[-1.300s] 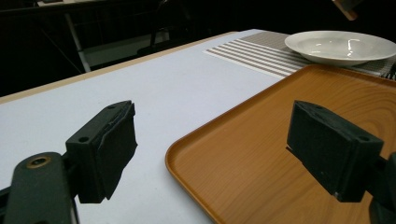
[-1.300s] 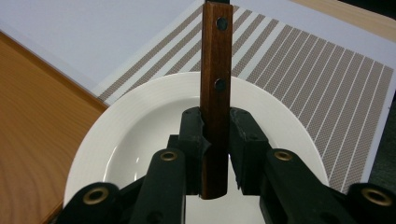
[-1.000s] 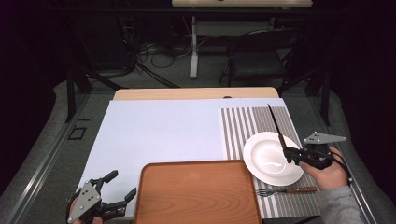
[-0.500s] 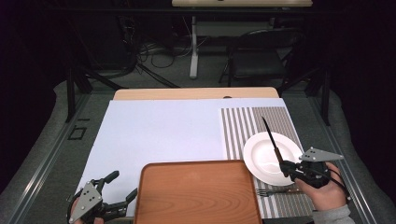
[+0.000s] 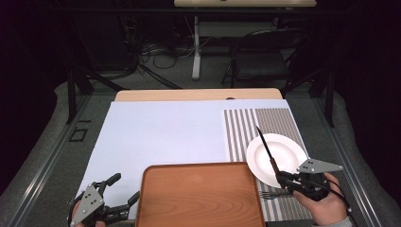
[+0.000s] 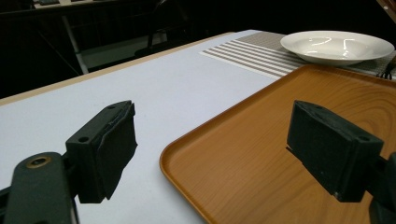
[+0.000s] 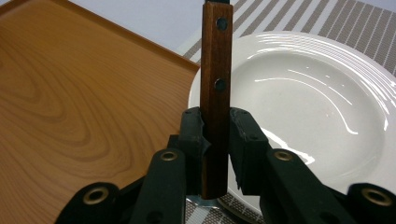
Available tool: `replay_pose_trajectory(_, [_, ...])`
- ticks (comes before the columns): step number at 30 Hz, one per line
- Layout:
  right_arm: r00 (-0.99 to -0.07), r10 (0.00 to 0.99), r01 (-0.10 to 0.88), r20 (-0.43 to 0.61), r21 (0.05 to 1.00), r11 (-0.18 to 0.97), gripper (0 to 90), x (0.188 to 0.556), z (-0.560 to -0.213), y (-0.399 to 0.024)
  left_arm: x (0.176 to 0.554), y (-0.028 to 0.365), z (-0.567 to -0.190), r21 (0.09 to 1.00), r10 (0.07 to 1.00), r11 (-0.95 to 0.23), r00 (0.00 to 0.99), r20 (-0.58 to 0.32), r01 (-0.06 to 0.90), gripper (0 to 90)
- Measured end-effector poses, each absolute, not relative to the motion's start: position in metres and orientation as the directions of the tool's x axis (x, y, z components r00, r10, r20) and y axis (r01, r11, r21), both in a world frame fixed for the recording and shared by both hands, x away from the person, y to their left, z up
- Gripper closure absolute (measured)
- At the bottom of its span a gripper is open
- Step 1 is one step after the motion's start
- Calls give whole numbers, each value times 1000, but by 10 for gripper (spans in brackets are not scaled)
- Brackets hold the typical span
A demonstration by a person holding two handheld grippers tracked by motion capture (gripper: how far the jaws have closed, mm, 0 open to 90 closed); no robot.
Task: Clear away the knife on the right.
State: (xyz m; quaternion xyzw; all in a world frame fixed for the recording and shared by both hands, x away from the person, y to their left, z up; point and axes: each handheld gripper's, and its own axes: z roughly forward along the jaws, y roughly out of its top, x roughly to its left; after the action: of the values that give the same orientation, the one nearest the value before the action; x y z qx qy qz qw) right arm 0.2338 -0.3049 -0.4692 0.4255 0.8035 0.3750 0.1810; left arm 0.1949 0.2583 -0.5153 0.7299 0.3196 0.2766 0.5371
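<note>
Wood-handled, the knife (image 5: pixel 268 152) is already up off the table: your right gripper (image 5: pixel 283 180) pinches its handle (image 7: pixel 215 93), both pads pressed against the brown wood in the right gripper view, and the dark blade slants up and to the upper left across the plate (image 5: pixel 283 158) in the high view. So the pick-up looks done, and what remains, judging by the layout, is the carry and the set-down, most likely onto the tray (image 5: pixel 201 198) that fills the lower middle of the high view and has nothing on it yet. The plate sits on the striped mat (image 5: pixel 265 124) at the right of the frame, just beside the tray's upper right corner. A fork (image 5: pixel 270 194) lies on the mat below the plate, left of your right hand, untouched. Your left gripper (image 5: pixel 116 194) rests at the lower left of the high view, jaws spread wide with nothing between them; in the left gripper view its pads (image 6: pixel 109 149) straddle the tray's near corner without touching it. If the tray is the goal, you have one piece in hand, and the fork and plate are yet to go.
</note>
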Motion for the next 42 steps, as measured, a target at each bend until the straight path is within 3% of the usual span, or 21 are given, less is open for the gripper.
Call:
replay_pose_trajectory(13, [-615,787,535,49,759,371,761,224,-475,-287,193,258,-515,961,759,-223,647,66,164,158])
replay_pose_trajectory(31, [-692,707,590,145,679,438,761,211,-504,-249,192,257,-514,961,756,-229,650,75,156,158])
replay_pose_trajectory(42, [-686,706,630,175,627,458,761,207,-515,-241,191,257,-514,962,756,-224,650,71,155,158])
